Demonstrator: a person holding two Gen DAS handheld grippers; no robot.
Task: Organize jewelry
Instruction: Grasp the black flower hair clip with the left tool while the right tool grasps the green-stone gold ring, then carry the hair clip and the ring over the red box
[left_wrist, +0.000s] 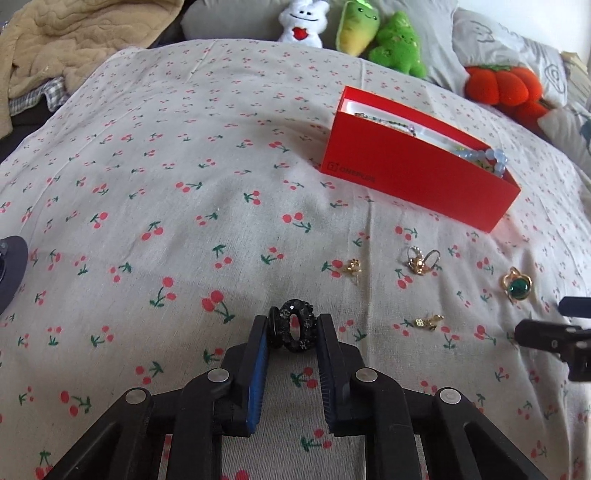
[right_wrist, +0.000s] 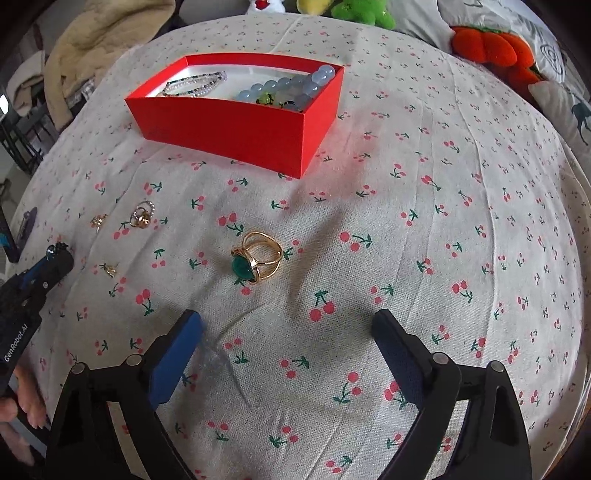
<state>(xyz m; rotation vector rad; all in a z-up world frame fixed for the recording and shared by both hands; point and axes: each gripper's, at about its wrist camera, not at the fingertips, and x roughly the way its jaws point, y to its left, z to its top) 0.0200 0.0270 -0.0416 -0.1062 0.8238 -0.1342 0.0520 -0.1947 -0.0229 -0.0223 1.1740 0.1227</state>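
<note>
A black beaded ring is clenched between the pads of the left tool, low in the centre of the left wrist frame, above the cherry-print bed cover. The red box — already holding bracelets — lies up and to the right, its long axis slanting toward the right edge. The right tool is spread wide and empty, with the green-stone ring just ahead, slightly left of centre — the nearer arm for that piece.
</note>
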